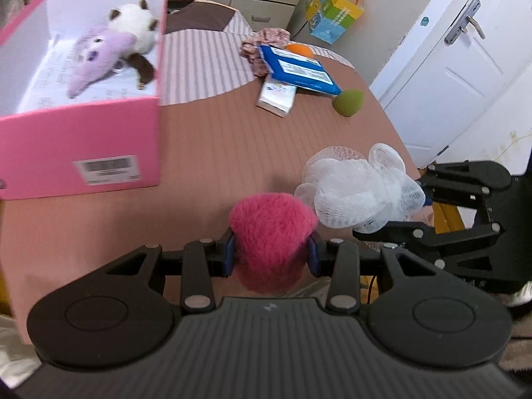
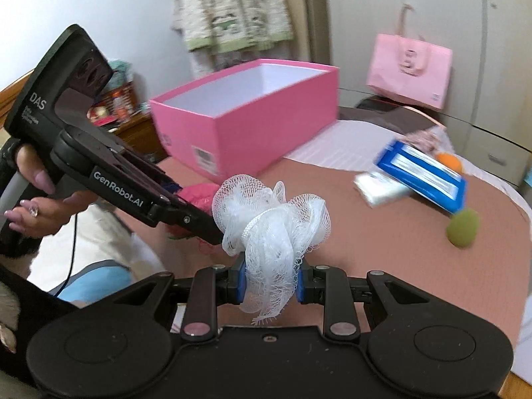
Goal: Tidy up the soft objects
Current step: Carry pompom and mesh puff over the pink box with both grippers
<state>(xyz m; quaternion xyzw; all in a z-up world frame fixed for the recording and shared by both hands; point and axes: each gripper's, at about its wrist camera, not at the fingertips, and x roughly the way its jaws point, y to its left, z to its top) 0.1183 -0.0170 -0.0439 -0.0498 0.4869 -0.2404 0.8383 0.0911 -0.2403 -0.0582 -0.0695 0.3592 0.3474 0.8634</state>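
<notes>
My left gripper (image 1: 271, 252) is shut on a fuzzy pink plush (image 1: 271, 232) above the near edge of the table. My right gripper (image 2: 270, 282) is shut on a white mesh bath pouf (image 2: 271, 226), close to the right of the left one; the pouf also shows in the left wrist view (image 1: 355, 189). The open pink box (image 1: 79, 146) stands at the left and holds a purple plush (image 1: 96, 56) and a white-and-brown plush (image 1: 136, 23). In the right wrist view the box (image 2: 249, 123) is ahead at the left, its inside hidden.
On the table's right lie a green sponge (image 1: 349, 101), a blue wipes pack (image 1: 299, 69), a white tissue pack (image 1: 276, 96), an orange sponge (image 1: 299, 50) and a floral scrunchie (image 1: 262, 38). A pink bag (image 2: 409, 69) stands behind. A white door (image 1: 465, 60) is at the right.
</notes>
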